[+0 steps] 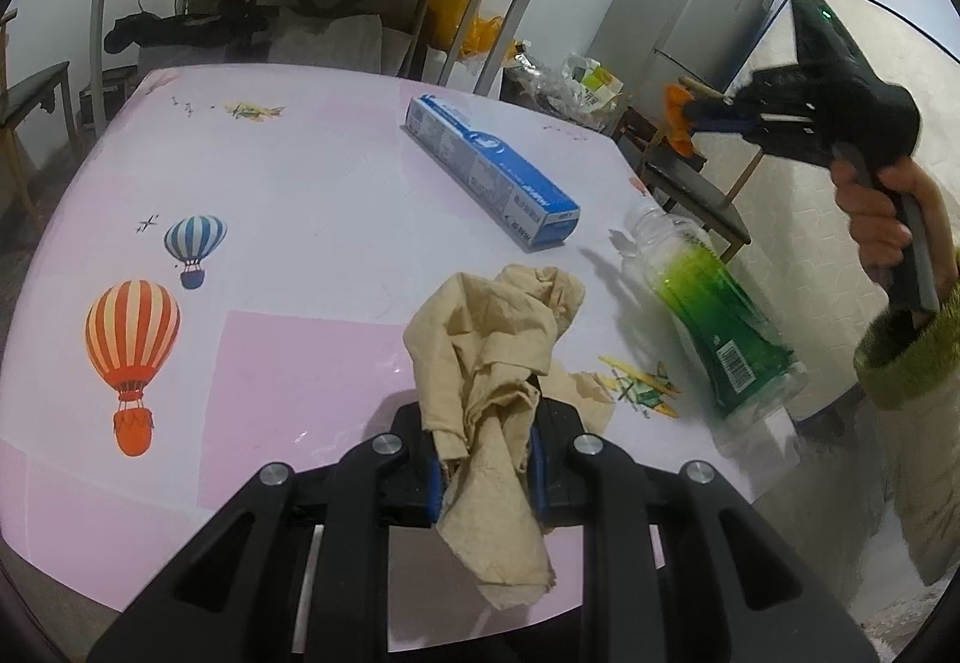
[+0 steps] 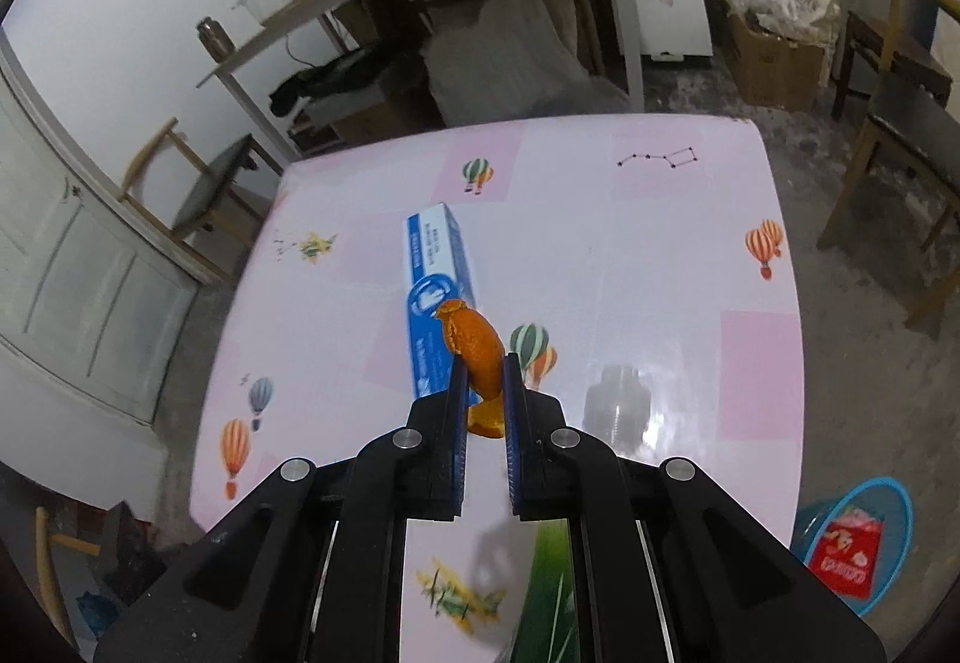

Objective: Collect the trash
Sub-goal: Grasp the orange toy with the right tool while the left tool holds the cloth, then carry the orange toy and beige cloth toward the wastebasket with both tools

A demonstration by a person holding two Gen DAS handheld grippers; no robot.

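**Both claws loaded; blue basket off the table's 4 o'clock corner**

Curled orange peel point(image 2: 474, 357): clamped upright between the blue pads of the right gripper point(image 2: 483, 363), long axis running with the fingers, tip at 12 o'clock above them. Seen from the left wrist view, the right gripper point(image 1: 690, 114) is raised clear of the table with the peel point(image 1: 677, 118) at its tip.

Crumpled beige paper napkin point(image 1: 498, 363): pinched between the pads of the left gripper point(image 1: 486, 474), one tail hanging toward 6 o'clock below the jaws, the bulk bunched at 12 o'clock over the pink balloon-printed tablecloth point(image 1: 300, 195). Whether its far end touches the cloth we cannot tell.

Round blue plastic basket point(image 2: 858, 543): down on the floor at 4 o'clock from the right claw, off the table's near right corner, a red wrapper point(image 2: 843, 555) already in it. We judge the right gripper to be the nearer carrier; its next move would swing down and right toward 4 o'clock. The basket does not show in the left view.

Still on the table: long blue-and-white cardboard box point(image 1: 492, 171), lying along the 10-to-4 line in the left view, and a clear plastic bottle with green label point(image 1: 714, 309), on its side at 2 o'clock from the left claw, neck toward 11.
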